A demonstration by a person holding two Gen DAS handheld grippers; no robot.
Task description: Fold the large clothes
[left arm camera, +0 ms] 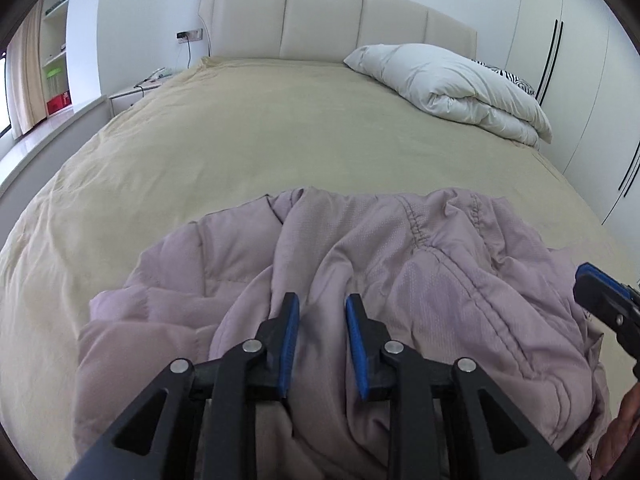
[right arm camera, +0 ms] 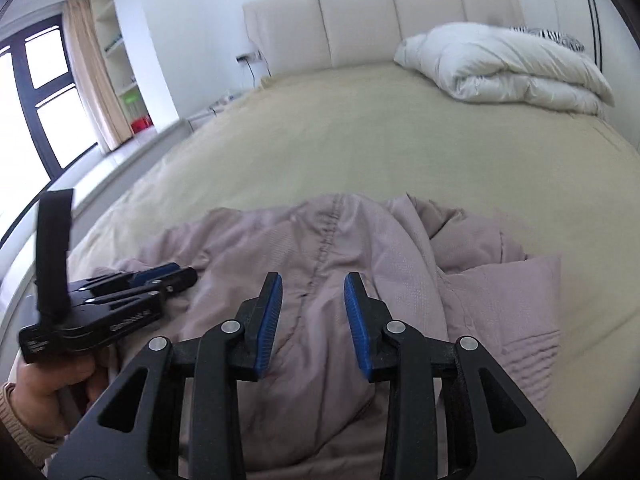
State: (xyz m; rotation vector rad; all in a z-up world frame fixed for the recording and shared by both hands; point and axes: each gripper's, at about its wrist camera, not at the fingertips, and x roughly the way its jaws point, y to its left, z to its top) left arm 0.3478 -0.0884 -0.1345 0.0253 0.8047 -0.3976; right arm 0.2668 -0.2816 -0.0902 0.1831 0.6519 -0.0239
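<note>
bare bedspread [left arm camera: 280, 132] lies beyond the jacket [left arm camera: 360, 280]; folded duvet [left arm camera: 452, 84] blocks the far right corner.

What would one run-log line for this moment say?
left hand-held gripper: open | right hand-held gripper: open | pink jacket: crumpled on bed, ungrasped

Mauve quilted jacket [left arm camera: 360, 264], beige bedspread [left arm camera: 260, 132], white duvet [left arm camera: 448, 84], zebra-striped pillow [left arm camera: 516, 80], blue-padded black left hand-held gripper [left arm camera: 322, 344]

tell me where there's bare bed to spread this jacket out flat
Free: the wide tan bed between the jacket and headboard, plus its left side. Crowded: far right corner, under the white duvet.
</note>
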